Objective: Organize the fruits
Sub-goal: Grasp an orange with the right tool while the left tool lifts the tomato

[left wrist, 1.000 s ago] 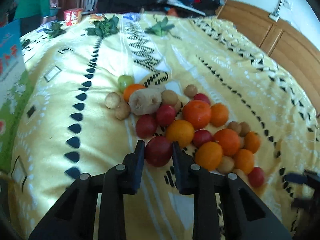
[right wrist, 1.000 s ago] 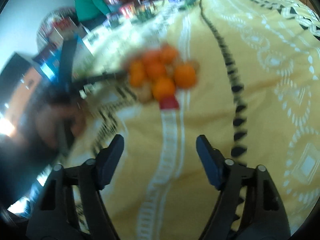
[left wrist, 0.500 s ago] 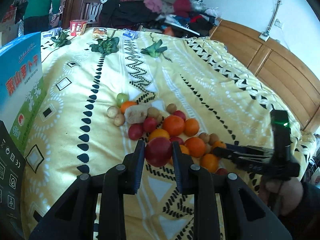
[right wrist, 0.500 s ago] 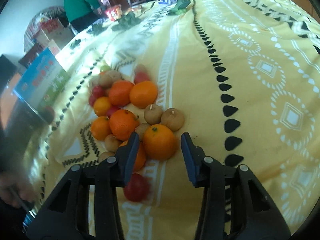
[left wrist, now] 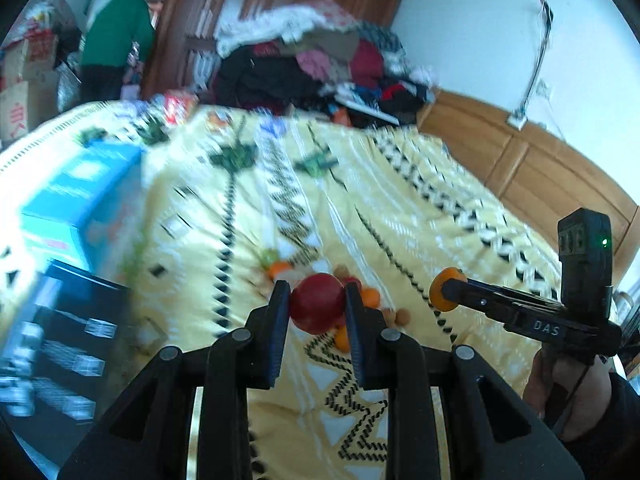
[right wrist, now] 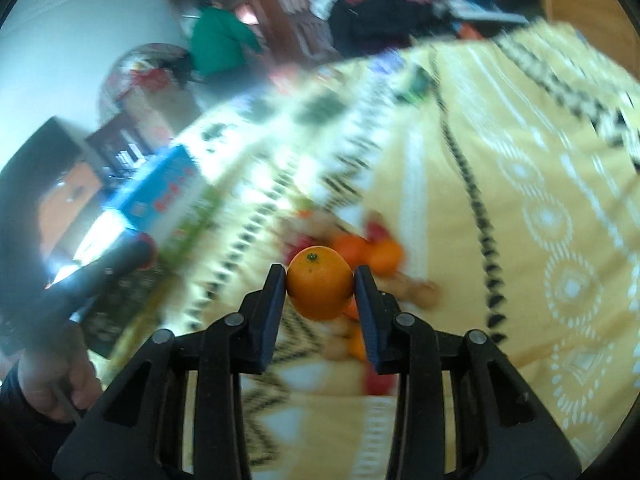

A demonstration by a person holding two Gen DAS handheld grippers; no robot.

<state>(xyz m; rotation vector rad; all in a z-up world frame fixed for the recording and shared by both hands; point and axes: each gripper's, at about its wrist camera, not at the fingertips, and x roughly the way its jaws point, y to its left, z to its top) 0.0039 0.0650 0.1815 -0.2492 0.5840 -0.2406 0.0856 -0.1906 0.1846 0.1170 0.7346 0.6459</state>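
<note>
Both tongs lifted clear of the bed [left wrist: 460, 184]; a second earlier both were down at the fruit pile [left wrist: 360, 304].

Left tongs [left wrist: 318, 306]: pinching red apple [left wrist: 318, 308] between the two pads, same hold as a second ago, but now carried high, pile seen small and far below. Swung toward the blue box [left wrist: 76, 200] and black box [left wrist: 60, 344] at left of scene; heavy blur over that side, so still in motion.

Right tongs [right wrist: 320, 286]: a second ago spread wide over bare quilt, half a second ago closing round an orange at the near edge of the pile. Now pressed onto that orange [right wrist: 320, 284], stem end up, raised off the bed. Same fruit visible from the left wrist view, held out at right [left wrist: 446, 290] at tip of the black tool.

Remaining pile [right wrist: 360, 256]: oranges, red fruit, small brown round ones, one green piece at far end, all still heaped mid-bed on yellow patterned cover. Count not readable through blur.

Reading for the task: two pieces picked at once, one of each kind, neither yet set down. Sorting apparently by type, apple one way and orange the other, though no destination clearly shown. Boxes at left possible targets; cannot tell. Most of the work still ahead.

Risk noted: round fruit held only at its sides, fast swing could roll it out. Soft bed below, so little harm from a drop.

Person in green [left wrist: 116, 40] at far left, back turned, not involved.
</note>
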